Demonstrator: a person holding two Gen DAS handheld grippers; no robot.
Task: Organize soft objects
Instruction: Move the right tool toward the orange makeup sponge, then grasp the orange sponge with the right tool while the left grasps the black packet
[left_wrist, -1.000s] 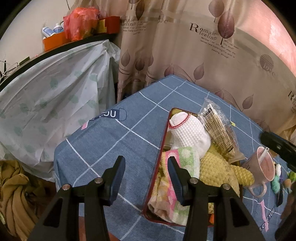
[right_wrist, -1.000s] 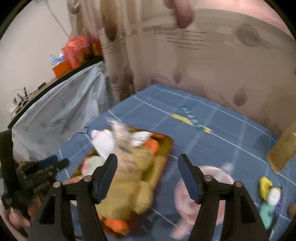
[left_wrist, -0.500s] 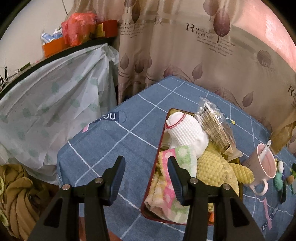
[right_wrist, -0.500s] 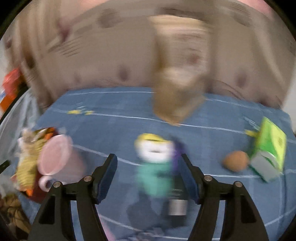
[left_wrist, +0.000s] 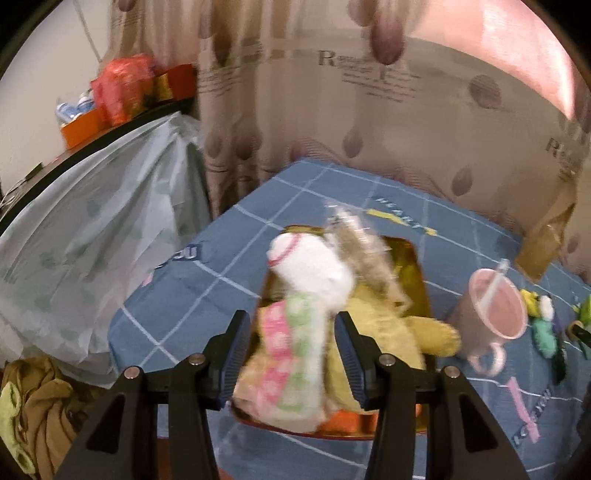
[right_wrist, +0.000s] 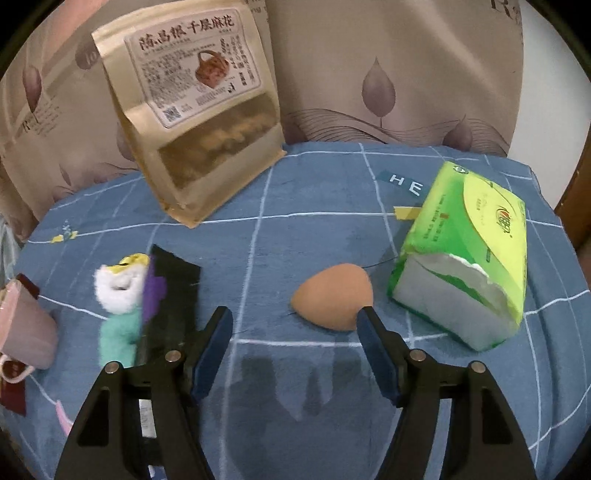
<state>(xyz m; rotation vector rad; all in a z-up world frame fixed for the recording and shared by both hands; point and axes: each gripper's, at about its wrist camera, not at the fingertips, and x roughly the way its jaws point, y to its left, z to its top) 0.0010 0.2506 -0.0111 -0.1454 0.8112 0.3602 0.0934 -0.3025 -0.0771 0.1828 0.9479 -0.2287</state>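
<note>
Both hand-held grippers gape; sponge (right_wrist: 332, 295) between right fingers

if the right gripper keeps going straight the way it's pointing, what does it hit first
Probably the bare blue tablecloth: the open right gripper points between the black card and the brown sponge, whose edge lies near its right finger.

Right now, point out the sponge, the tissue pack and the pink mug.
sponge (right_wrist: 332, 296), right wrist view, middle of its rounded body.
tissue pack (right_wrist: 480, 236), right wrist view, green top face.
pink mug (left_wrist: 496, 308), left wrist view, inside its mouth.
</note>
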